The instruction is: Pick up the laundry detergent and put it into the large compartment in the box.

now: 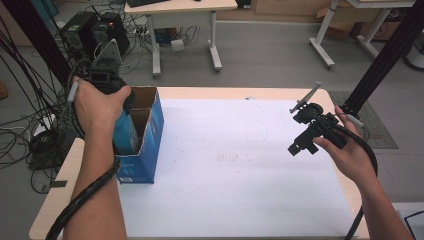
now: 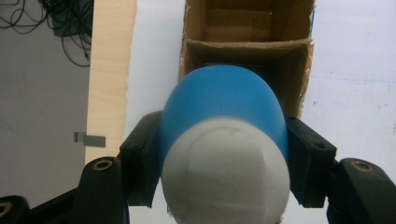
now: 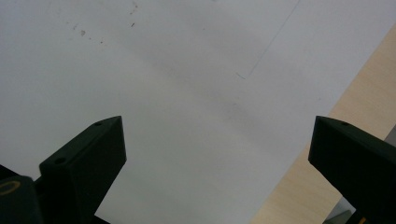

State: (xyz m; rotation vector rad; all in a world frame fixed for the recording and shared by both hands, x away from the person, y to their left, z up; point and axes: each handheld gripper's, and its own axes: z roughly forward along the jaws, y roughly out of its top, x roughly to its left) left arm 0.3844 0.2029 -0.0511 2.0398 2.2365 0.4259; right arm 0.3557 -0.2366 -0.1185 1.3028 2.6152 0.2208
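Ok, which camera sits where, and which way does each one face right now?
High view: fixed above the person's side, looking forward and down on the white-covered table; both forearms and tools show.
Left gripper view: rides the left tool, looking down into the open blue cardboard box; its black jaws clamp a blue-and-white rounded bottle.
Right gripper view: rides the right tool, facing the bare white sheet; its jaws stand wide apart.
Shared: the high and left gripper views both show the box and the bottle.
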